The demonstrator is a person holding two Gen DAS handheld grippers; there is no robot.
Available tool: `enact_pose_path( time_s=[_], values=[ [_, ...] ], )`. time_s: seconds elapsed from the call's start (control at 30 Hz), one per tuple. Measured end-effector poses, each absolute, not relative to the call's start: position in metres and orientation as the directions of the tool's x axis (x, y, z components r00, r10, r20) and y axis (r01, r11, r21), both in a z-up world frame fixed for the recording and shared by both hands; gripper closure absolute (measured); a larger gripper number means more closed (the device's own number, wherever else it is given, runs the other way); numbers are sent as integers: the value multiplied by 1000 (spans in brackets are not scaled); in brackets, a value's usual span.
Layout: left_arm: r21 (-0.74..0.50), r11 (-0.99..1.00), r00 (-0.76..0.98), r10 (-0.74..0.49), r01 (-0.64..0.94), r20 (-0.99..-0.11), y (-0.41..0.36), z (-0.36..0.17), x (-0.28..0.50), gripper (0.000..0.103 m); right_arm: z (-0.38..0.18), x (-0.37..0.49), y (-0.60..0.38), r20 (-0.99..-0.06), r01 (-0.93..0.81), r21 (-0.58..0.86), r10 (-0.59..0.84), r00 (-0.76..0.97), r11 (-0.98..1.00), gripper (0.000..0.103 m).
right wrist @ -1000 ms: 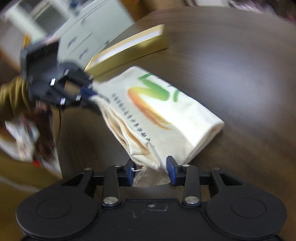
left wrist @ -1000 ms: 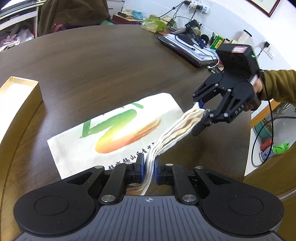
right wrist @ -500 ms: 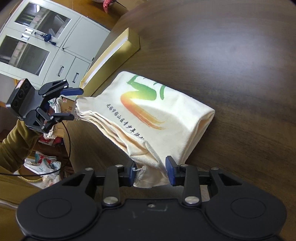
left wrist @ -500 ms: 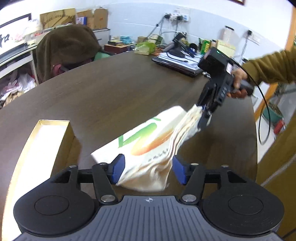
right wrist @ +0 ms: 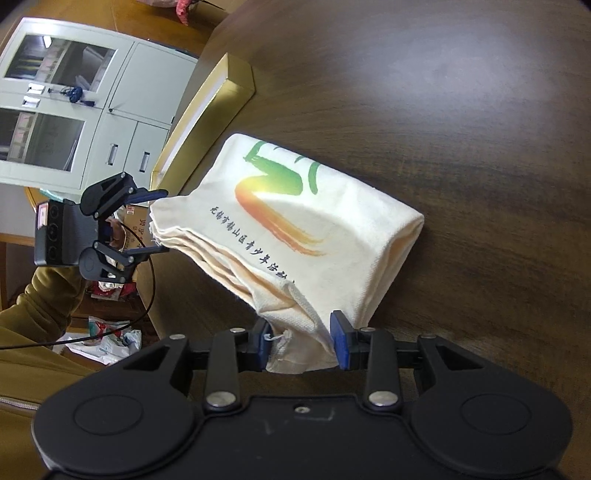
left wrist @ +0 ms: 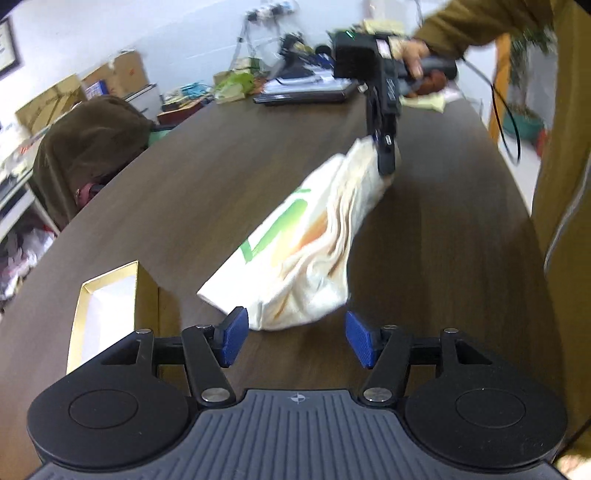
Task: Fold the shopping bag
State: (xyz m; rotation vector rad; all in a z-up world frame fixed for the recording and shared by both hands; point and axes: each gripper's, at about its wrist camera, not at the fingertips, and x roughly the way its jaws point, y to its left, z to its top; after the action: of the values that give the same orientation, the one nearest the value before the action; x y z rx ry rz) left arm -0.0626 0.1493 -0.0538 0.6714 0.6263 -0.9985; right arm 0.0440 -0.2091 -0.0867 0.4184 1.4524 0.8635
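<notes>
A cream cloth shopping bag (left wrist: 303, 251) with a green and orange logo lies folded on the dark wooden table (left wrist: 221, 166), one end lifted. My right gripper (right wrist: 302, 343) is shut on the bunched end of the bag (right wrist: 314, 229); in the left wrist view it (left wrist: 384, 147) holds that end a little off the table. My left gripper (left wrist: 297, 341) stands open, its blue pads apart, with the bag's other end just ahead of them and untouched. From the right wrist view the left gripper (right wrist: 159, 221) straddles the bag's far corner without pressing it.
An open gold box (left wrist: 110, 295) sits on the table left of the bag, also the gold box (right wrist: 207, 110) beyond it. A laptop (left wrist: 306, 94) and clutter line the far edge. A coat-draped chair (left wrist: 88, 147) stands at the left. A person's sleeve (left wrist: 480, 22) reaches in at top right.
My left gripper let go of the bag's straps, opened wide and drew back a little. Both views rolled. The right gripper kept its grip on the bag's end.
</notes>
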Motion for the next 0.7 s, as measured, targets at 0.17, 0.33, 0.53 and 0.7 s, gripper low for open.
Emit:
enact_pose_path(
  time_s=[0.17,0.33,0.53,0.7],
  values=[
    [265,357,430,-544,896,-721,139,-65,-60,41,-87,45,-208,-685,-240,722,720,-111,649,73],
    [315,274,417,-556,909,-719,123,-74,-59,42,-86,43,-209,-686,-248,720,720,-109,648,73],
    [156,293,304,-575,943,-760,116,-75,-47,67,-85,37,-214,-690,-244,712,720,-72,659,73],
    [-86,404,208,-628,911,-749,122,-69,-42,70,-85,33,-220,-686,-218,714,727,-30,665,73]
  ],
)
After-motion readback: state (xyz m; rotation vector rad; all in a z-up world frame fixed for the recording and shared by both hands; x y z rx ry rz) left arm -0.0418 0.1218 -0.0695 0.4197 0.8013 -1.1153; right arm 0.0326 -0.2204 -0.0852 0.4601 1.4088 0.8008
